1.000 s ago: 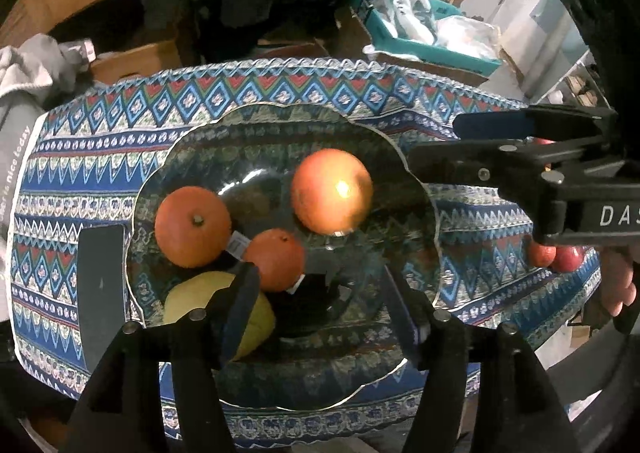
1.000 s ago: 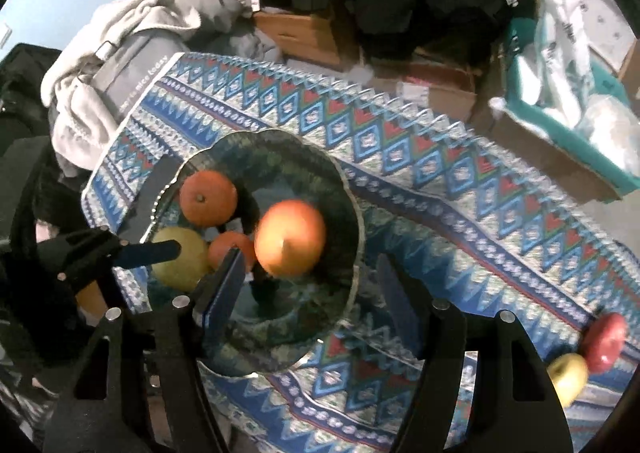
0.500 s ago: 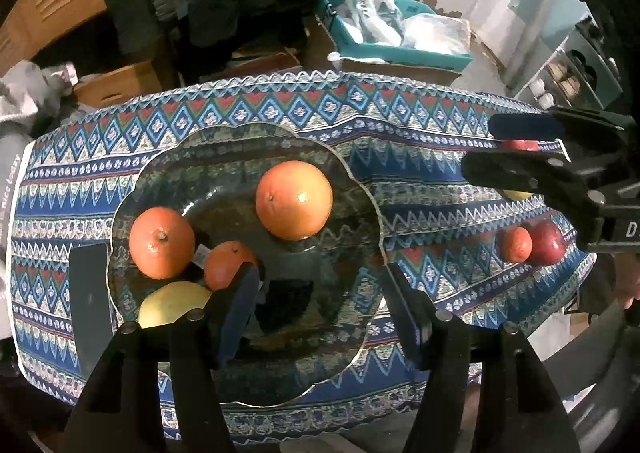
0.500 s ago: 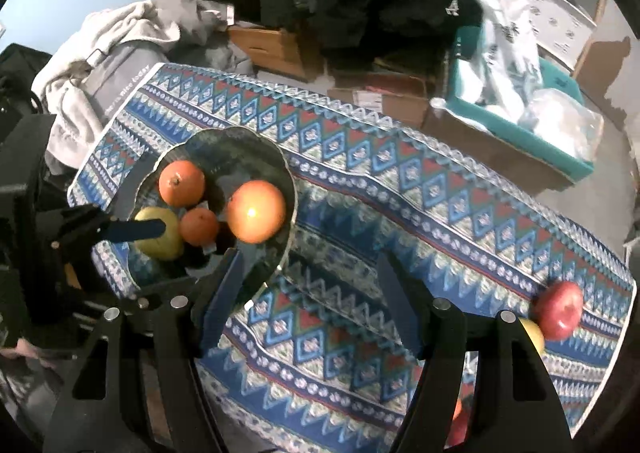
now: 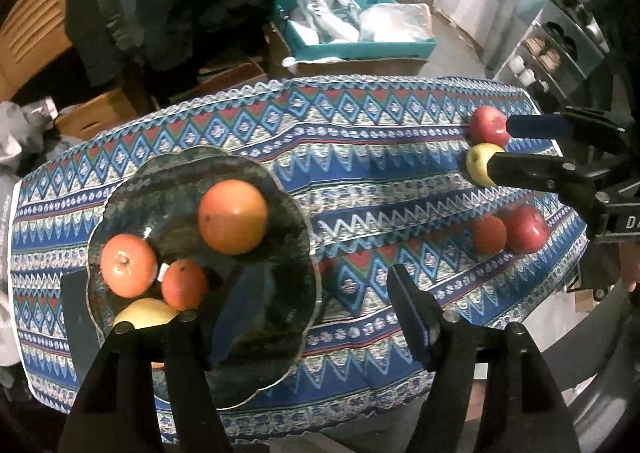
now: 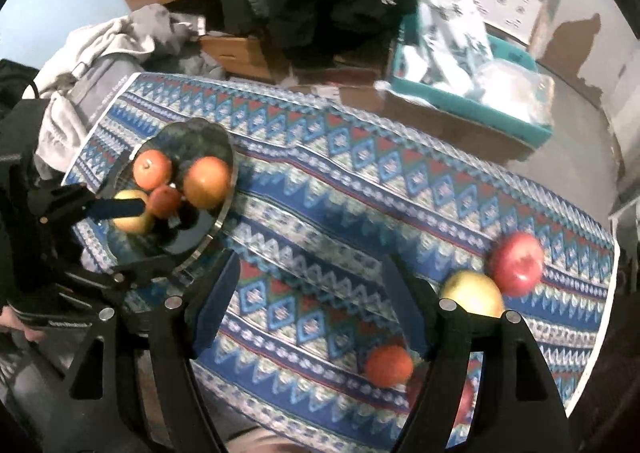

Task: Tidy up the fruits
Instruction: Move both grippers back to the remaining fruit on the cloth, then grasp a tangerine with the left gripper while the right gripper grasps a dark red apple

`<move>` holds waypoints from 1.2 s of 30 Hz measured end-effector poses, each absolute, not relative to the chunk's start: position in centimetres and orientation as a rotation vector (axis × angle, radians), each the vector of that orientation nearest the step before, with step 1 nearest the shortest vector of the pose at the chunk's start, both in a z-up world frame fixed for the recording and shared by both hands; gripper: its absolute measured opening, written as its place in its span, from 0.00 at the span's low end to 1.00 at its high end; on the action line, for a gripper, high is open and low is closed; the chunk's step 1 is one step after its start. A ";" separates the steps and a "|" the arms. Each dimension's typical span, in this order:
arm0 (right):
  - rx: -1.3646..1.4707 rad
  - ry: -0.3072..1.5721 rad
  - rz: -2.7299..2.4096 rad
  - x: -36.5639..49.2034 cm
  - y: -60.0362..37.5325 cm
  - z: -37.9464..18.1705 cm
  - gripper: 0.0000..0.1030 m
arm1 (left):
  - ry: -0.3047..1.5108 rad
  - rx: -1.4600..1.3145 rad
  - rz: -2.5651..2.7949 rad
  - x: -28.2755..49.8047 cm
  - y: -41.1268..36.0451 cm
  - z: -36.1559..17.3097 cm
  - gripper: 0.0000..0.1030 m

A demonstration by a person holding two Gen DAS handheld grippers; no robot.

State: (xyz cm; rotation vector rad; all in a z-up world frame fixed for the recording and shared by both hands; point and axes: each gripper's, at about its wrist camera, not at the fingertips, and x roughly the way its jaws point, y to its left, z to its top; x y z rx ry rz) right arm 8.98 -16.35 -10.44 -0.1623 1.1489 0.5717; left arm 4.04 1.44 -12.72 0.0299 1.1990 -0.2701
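Observation:
A glass plate [image 5: 288, 221] on the patterned tablecloth holds a large orange [image 5: 233, 216], two smaller oranges [image 5: 128, 266] and a yellow fruit [image 5: 144, 313]. At the table's right end lie a red apple [image 5: 487, 126], a yellow apple [image 5: 478, 163], a small orange [image 5: 489, 234] and another red apple [image 5: 526, 229]. My left gripper [image 5: 320, 317] is open and empty over the plate's right edge. My right gripper [image 6: 308, 313] is open and empty above the cloth, left of the loose yellow apple [image 6: 472, 293] and red apple [image 6: 517, 263]; the plate [image 6: 224, 213] is at its left.
The tablecloth [image 5: 360, 173] covers a small table with edges close on all sides. Beyond it stand a teal bin with bags [image 5: 352, 37], cardboard boxes [image 5: 96, 113] and dark hanging clothes. A pile of grey laundry [image 6: 92, 53] lies at the left.
Both grippers have pulled back and swung right, away from the plate. The loose fruits at the table's right end have come into fuller view. Both stay open.

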 end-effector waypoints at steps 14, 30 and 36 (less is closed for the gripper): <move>-0.103 1.214 0.458 7.5 -24.8 -13.8 0.72 | 1.205 0.143 -0.368 4.3 -5.8 -12.9 0.69; -0.080 1.354 0.397 6.2 -29.6 -18.6 0.78 | 1.240 0.173 -0.472 4.7 -11.5 -15.3 0.69; -0.129 1.394 0.387 5.9 -29.5 -20.7 0.79 | 1.254 0.166 -0.496 5.0 -12.6 -16.5 0.69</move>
